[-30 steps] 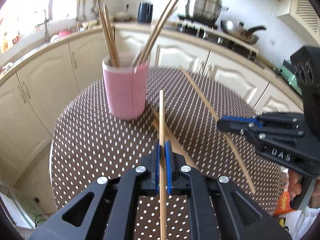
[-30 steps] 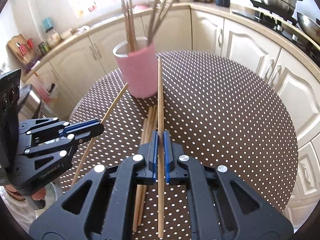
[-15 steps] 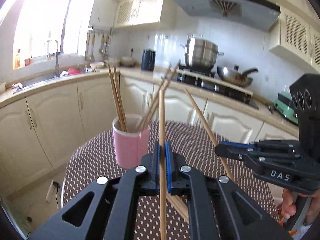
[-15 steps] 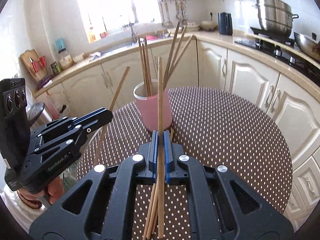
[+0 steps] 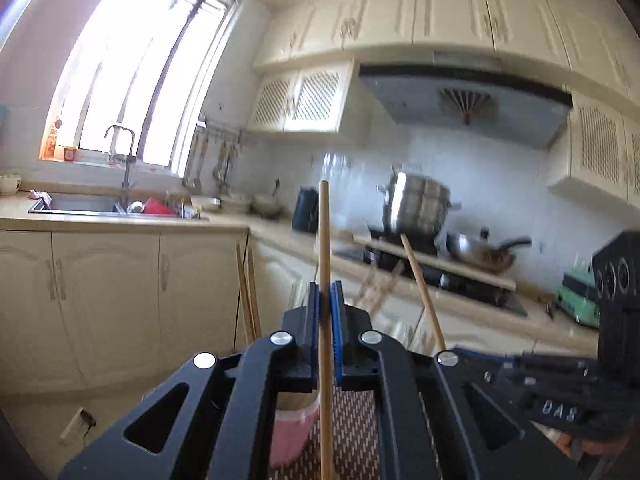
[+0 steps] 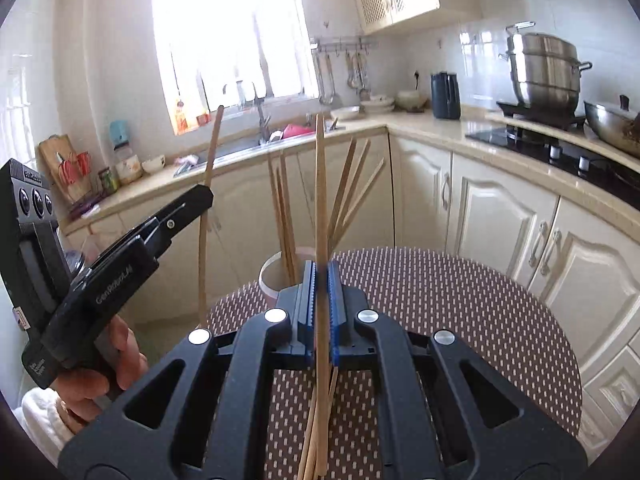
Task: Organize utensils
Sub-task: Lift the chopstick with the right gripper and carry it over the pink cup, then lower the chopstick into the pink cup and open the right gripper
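Left wrist view: we see the left gripper (image 5: 325,320) pinched tight on one chopstick (image 5: 325,248), stick upright, tip toward 12 o'clock, tail running down past the fingers.
Left wrist, cup: pink cup (image 5: 294,428) shows only through the gripper frame at 6 o'clock, mostly hidden; two sticks (image 5: 247,288) rise from it at 9 o'clock of the fingers.
Left wrist, other tool: right gripper (image 5: 472,354) sits at 3 o'clock, blurred; a second chopstick (image 5: 422,288) leans up from it toward 11 o'clock.
Left wrist, blur: whole frame smeared, we cannot tell from here how the right jaws stand.
Right wrist view: right gripper (image 6: 321,300) clamped on its own chopstick (image 6: 320,192), stick upright, tip at 12 o'clock.
Right wrist, cup: pink cup (image 6: 269,280) stands on the dotted table (image 6: 460,312), just beyond the fingers at 11 o'clock, with several chopsticks in it (image 6: 286,216) fanning out.
Right wrist, loose sticks: we see more chopsticks lying on the table (image 6: 310,440) under the gripper at 6 o'clock.
Right wrist, other tool: left gripper (image 6: 200,200) at 9 o'clock, held by a hand (image 6: 100,372), its stick (image 6: 208,184) near upright, beside the cup and apart from it.
Background: steel pot (image 6: 544,68) and wok (image 6: 612,124) on the stove at 2 o'clock.
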Available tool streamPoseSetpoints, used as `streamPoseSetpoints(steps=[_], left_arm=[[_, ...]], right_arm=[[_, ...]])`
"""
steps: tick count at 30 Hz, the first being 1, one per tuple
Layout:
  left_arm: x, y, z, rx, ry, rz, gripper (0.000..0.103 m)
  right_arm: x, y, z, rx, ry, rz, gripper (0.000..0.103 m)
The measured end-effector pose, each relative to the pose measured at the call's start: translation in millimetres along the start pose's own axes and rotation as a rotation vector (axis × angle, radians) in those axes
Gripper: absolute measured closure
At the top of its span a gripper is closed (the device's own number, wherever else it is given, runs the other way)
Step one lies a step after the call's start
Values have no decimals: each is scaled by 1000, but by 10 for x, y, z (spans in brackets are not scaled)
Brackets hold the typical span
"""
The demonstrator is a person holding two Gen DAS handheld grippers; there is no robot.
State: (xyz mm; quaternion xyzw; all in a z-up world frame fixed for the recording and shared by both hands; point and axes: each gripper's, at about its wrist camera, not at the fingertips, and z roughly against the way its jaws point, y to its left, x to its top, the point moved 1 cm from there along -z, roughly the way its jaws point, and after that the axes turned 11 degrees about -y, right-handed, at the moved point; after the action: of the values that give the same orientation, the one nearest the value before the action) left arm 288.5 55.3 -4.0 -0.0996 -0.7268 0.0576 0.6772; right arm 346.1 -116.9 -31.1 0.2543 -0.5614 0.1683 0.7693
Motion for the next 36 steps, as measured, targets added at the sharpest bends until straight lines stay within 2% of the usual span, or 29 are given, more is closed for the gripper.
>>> streamPoseSetpoints(steps=[3, 16, 28, 34, 36], left_arm=[[57, 79, -158, 19, -71, 17, 97], [161, 365, -589, 88, -200, 50, 97], [-150, 641, -710, 84, -135, 92, 97], [-268, 712, -700, 62, -70, 93, 96], [-286, 714, -700, 51, -41, 96, 91]], right_arm=[[49, 49, -135, 4, -44, 11, 97], [198, 329, -690, 62, -267, 20, 97], [32, 400, -1013, 40, -340, 41, 97], [-88, 425, -1057, 37, -326, 64, 97], [-104, 415, -1067, 34, -312, 72, 97]])
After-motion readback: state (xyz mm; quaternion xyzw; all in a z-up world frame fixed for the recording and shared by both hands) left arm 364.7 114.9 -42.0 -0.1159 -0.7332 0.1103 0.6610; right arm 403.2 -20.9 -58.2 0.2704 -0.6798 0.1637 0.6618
